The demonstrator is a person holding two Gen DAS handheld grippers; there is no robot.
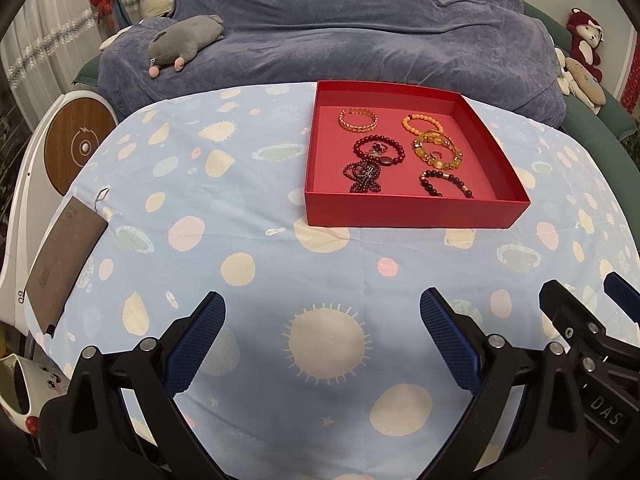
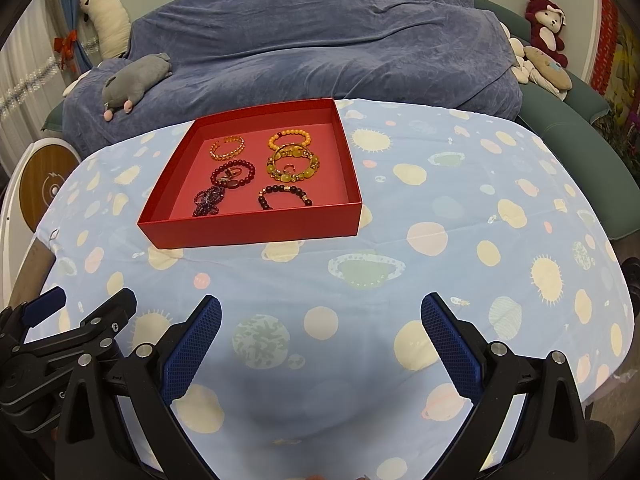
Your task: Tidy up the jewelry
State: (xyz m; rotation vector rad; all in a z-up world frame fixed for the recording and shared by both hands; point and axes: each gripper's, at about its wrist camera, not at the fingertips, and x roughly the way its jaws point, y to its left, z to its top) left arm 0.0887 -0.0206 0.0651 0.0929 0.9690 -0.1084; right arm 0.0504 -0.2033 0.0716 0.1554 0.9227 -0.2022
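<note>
A shallow red tray (image 1: 416, 210) (image 2: 256, 230) sits on the table's blue patterned cloth, holding several bracelets: a gold chain one (image 1: 357, 119) (image 2: 228, 147), an orange bead one (image 1: 423, 123) (image 2: 289, 138), a yellow stone one (image 1: 438, 152) (image 2: 294, 164), dark red beads (image 1: 379, 152) (image 2: 233, 174), purple beads (image 1: 363, 178) (image 2: 208, 200) and dark beads (image 1: 445, 184) (image 2: 284, 196). My left gripper (image 1: 322, 312) hangs open over the cloth, well in front of the tray. My right gripper (image 2: 320, 312) is open too, nothing between its fingers. Each gripper shows at the edge of the other's view.
A brown card with a tag (image 1: 64, 252) lies at the table's left edge. A white device with a round wooden disc (image 1: 78, 146) stands left of the table. Behind is a sofa under a blue blanket (image 1: 340, 32) with a grey plush toy (image 1: 184, 42). A mug (image 1: 24, 392) sits lower left.
</note>
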